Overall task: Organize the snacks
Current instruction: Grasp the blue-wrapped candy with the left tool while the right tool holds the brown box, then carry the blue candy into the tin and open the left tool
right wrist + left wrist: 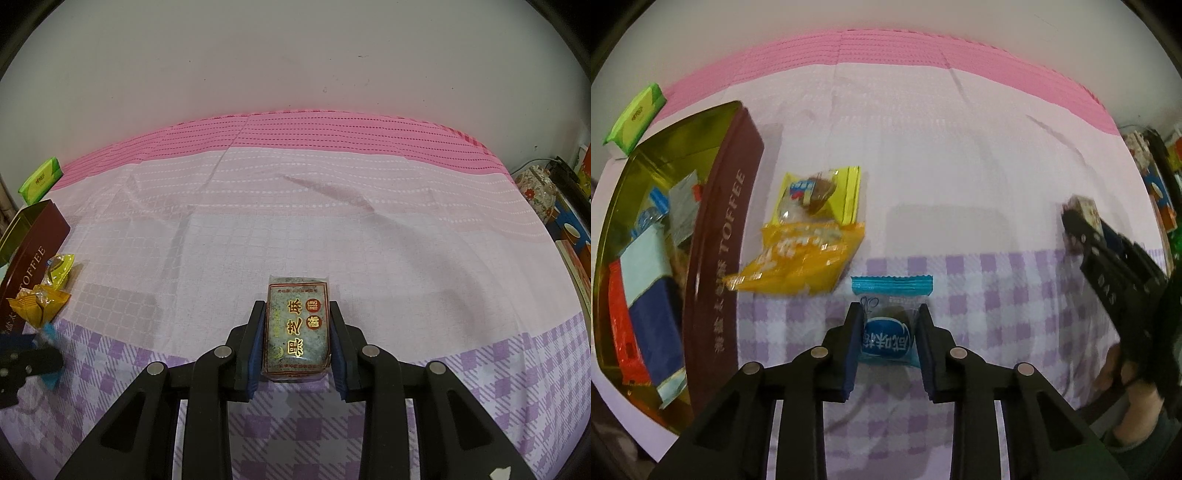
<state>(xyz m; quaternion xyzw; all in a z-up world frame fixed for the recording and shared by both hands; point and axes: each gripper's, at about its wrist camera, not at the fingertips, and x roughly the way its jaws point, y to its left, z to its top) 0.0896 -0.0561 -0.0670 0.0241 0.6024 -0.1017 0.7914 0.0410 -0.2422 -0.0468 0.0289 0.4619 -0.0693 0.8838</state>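
Both grippers grip wrapped snacks over the cloth-covered counter, the "TOFFEE" tin off to the left.

The left gripper (888, 314) is clenched on a blue-wrapped candy (889, 325) with white Chinese characters on a blue oval, held over the purple-checked part of the tablecloth (960, 166). The right gripper (297, 314) is clamped on a black sesame bar (298, 334), its clear wrapper bearing gold Chinese characters and two red round seals. The brown tin (720, 266) reads "TOFFEE" beside Chinese lettering along its side; its gold interior holds red, blue and pale packets. Just beside the tin lie an orange packet (801, 258) and a yellow-edged snack (822, 195), touching each other. A green packet (635, 118) sits behind the tin; its print is unreadable.
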